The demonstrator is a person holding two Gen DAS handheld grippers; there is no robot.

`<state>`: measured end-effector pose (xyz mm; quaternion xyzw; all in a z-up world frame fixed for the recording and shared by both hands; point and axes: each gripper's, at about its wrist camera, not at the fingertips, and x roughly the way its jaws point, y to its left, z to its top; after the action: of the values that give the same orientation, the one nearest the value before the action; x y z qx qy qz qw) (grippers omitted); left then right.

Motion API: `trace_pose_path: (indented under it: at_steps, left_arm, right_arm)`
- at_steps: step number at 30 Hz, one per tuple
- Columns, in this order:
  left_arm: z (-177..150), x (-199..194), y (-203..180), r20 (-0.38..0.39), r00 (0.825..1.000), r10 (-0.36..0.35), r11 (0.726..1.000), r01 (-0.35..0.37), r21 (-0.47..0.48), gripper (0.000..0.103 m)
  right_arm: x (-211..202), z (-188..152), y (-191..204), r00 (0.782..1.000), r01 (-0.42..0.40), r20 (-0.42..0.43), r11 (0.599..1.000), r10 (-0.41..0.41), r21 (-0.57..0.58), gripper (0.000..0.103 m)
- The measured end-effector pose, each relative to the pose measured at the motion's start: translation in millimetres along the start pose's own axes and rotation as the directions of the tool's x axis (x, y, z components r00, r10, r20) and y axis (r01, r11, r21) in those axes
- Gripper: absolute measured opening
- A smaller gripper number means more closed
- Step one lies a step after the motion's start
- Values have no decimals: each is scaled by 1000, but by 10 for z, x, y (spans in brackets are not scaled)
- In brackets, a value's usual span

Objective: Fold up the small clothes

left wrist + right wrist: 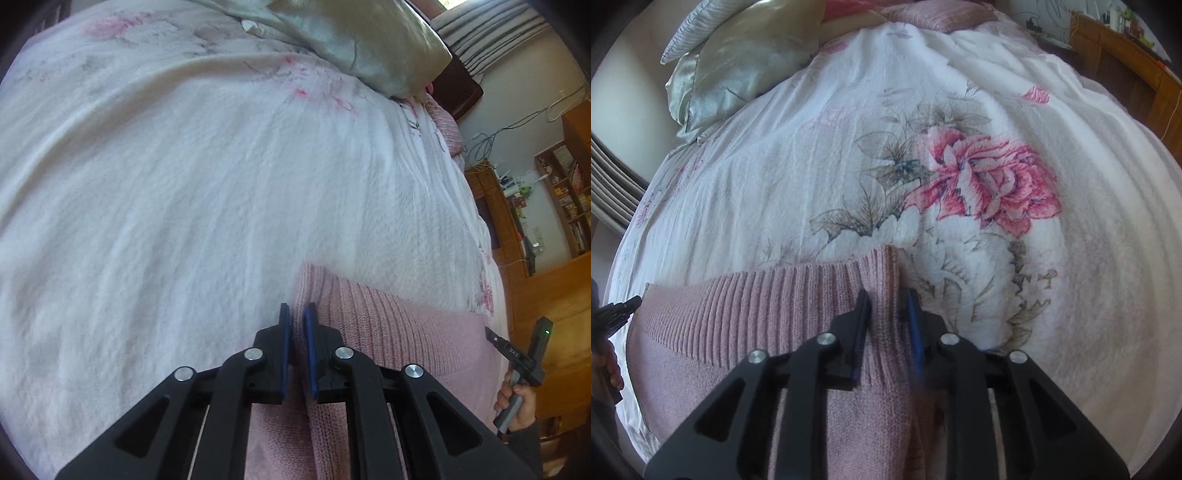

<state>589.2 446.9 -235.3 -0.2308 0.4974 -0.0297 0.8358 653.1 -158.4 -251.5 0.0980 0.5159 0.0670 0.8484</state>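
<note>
Gripping a corner of a pink knitted garment (746, 325), the right gripper (886, 314) has its blue-padded fingers (914, 325) pressed against a bunched ridge of the ribbed hem, which stands up between them. The garment lies spread on the bed (775, 177), near its closest edge, with the ribbed band running across to the left. In the left wrist view, the left gripper (297, 325) sits at the garment's opposite ribbed corner (310, 280). Its two fingers are almost together, leaving only a thin gap, and pink knit shows inside that gap; whether the pads actually pinch the fabric cannot be told. At the right edge of that view a hand (517, 402) holds the handle of the other gripper. Beyond the garment, the bed is covered by a white crinkled bedspread (184, 184) printed with a large pink rose (990, 177) and grey leaves. Farther off, at the head of the bed, rests a shiny silver-green pillow (738, 70), with a pink striped cushion (942, 16) beside it. Past the bed's far side stand wooden shelves (565, 192) holding small items, against a pale wall with trailing cables.
</note>
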Motion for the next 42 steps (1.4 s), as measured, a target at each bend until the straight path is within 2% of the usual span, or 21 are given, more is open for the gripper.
trace_pose_path:
  at_steps: [3,5,9,10,11,14,15,17,20,22,24,26,27,28,29,31,35,37,39,40,42]
  left_arm:
    - [-113,-416,-293,92,985,-146,985,136,102,8]
    - [-225,-374,-478,14,967,-253,957,248,154,9]
    - [-354,41,-501,-85,985,-149,976,161,146,11]
    - [-365,134,-436,-96,989,-113,984,125,130,10]
    - [-376,219,-372,-111,990,-84,987,97,124,3]
    - [-429,233,-355,-108,993,-41,988,56,145,2]
    - [-445,143,-393,-98,994,-50,986,65,153,4]
    - [-540,-136,-472,-64,992,-110,977,120,174,28]
    - [-892,-546,-585,-66,963,-262,934,270,236,32]
    - [-1158,-503,-559,-125,958,-257,926,281,251,32]
    - [-1327,-263,-431,-166,968,-189,947,225,229,31]
    - [-1353,-102,-214,-166,968,-191,965,216,151,5]
    - [-1332,-106,-162,-160,966,-201,968,221,116,1]
    - [-1317,-164,-161,-146,966,-213,969,228,92,1]
    - [-1320,-274,-202,-116,969,-217,969,228,92,11]
    - [-1429,-548,-364,-80,954,-290,947,298,122,24]
    - [-1929,-524,-752,-200,903,-379,892,414,180,24]
    - [-2100,-330,-908,-236,905,-353,888,403,220,24]
    - [-2148,-143,-909,-238,925,-297,910,349,224,25]
    - [-2148,-61,-854,-243,926,-290,918,341,201,22]
    - [-2140,-31,-726,-246,924,-292,931,333,148,9]
  right_arm:
    - [-399,-94,44,988,-62,139,998,65,-23,33]
    - [-421,-173,102,984,-123,122,991,128,-45,33]
    - [-48,-271,45,991,-133,16,991,133,19,25]
    - [19,-276,-8,992,-127,12,991,127,44,16]
    - [78,-273,-70,990,-139,5,988,139,65,15]
    - [35,-289,-107,987,-160,-3,984,161,84,18]
    - [-73,-306,-86,985,-171,12,982,171,84,19]
    - [-357,-430,-41,968,-247,56,967,244,69,24]
    - [-681,-842,68,949,-309,66,951,309,-6,24]
    - [-641,-1085,69,953,-303,25,953,303,-18,24]
    - [-468,-1198,11,962,-273,-11,962,273,-1,16]
    - [-344,-1214,-56,968,-251,-19,968,251,15,0]
    - [-340,-1206,-80,966,-257,-22,965,258,42,0]
    - [-391,-1200,-68,964,-264,-22,962,266,69,6]
    - [-494,-1216,0,961,-273,-12,960,275,65,18]
    - [-750,-1362,221,945,-328,1,945,328,13,25]
    - [-876,-1841,666,909,-415,-74,907,411,-68,25]
    - [-745,-2048,825,910,-410,-114,906,399,-104,24]
    - [-593,-2135,848,937,-342,-112,933,330,-111,12]
    - [-540,-2125,782,937,-340,-113,937,331,-79,1]
    - [-552,-2074,615,932,-350,-112,937,346,-14,0]
